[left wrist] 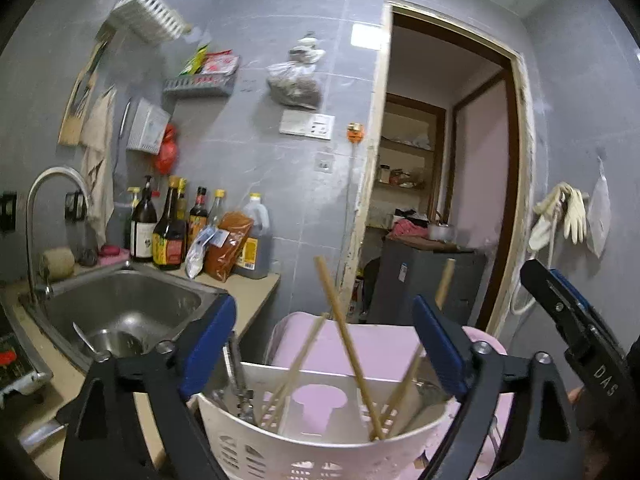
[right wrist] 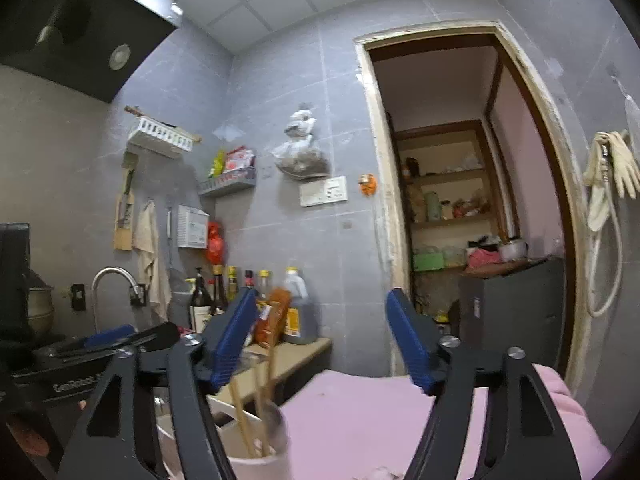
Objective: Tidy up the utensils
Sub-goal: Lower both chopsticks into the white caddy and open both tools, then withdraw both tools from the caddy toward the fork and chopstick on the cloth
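Observation:
A white perforated utensil holder [left wrist: 320,440] stands low in the left wrist view, on a pink surface [left wrist: 380,344]. Several wooden chopsticks [left wrist: 348,344] lean inside it, with a metal utensil [left wrist: 236,376] at its left. My left gripper [left wrist: 324,344] is open, its blue pads on either side of the holder's top. My right gripper [right wrist: 320,344] is open and empty above the pink surface [right wrist: 360,412]; the holder [right wrist: 260,464] with chopsticks [right wrist: 240,416] sits beside its left finger. The right gripper also shows at the right edge of the left wrist view [left wrist: 576,320].
A steel sink [left wrist: 120,312] with a curved tap [left wrist: 44,208] lies to the left. Sauce bottles [left wrist: 168,228] and packets stand on the counter [left wrist: 256,288] behind it. Racks hang on the tiled wall. An open doorway [left wrist: 440,168] is ahead; gloves [left wrist: 560,212] hang at right.

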Action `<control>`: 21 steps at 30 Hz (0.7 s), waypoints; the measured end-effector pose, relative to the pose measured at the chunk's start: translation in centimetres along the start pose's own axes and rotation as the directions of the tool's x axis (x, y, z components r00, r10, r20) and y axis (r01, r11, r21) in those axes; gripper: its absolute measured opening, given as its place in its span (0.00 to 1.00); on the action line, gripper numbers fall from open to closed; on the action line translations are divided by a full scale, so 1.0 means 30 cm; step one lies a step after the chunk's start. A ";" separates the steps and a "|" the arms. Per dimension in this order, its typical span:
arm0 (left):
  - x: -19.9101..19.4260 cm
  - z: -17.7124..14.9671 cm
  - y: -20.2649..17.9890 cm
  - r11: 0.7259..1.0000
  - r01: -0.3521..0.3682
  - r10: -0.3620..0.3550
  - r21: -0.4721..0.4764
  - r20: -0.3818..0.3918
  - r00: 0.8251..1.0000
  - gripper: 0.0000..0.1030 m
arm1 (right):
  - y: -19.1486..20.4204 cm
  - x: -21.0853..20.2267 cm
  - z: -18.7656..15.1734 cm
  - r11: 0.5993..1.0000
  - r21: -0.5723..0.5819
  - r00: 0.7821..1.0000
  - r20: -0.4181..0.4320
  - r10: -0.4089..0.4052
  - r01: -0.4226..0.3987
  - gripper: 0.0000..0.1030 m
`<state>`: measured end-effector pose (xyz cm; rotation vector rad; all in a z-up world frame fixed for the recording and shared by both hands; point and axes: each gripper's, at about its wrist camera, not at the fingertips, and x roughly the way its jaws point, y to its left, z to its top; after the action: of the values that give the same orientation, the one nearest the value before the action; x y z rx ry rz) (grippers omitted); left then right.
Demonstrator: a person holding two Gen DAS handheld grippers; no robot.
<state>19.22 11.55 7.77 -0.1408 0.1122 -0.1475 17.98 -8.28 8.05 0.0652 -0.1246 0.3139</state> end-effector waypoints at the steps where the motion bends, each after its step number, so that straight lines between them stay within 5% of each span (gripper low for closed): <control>1: -0.007 -0.003 -0.018 1.000 0.003 -0.003 0.014 0.007 1.000 0.92 | -0.019 -0.015 0.006 1.000 0.004 1.000 0.000 -0.011 0.011 0.74; 9: -0.037 -0.019 -0.138 0.998 0.045 -0.047 0.053 0.027 0.999 0.98 | -0.153 -0.137 0.045 0.997 -0.032 0.997 -0.021 -0.070 0.070 1.00; 16: -0.043 -0.042 -0.234 0.988 0.157 -0.157 -0.004 -0.033 0.987 0.98 | -0.258 -0.244 0.048 0.989 -0.075 0.987 -0.082 -0.136 0.130 1.00; 21: -0.060 -0.082 -0.331 0.975 0.216 -0.211 0.056 -0.081 0.974 0.98 | -0.339 -0.326 0.050 0.980 -0.103 0.976 -0.120 -0.180 0.168 1.00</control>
<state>15.77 1.78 7.00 -0.0831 0.1664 -0.3713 11.77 -21.04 7.77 -0.0358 -0.0050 0.1357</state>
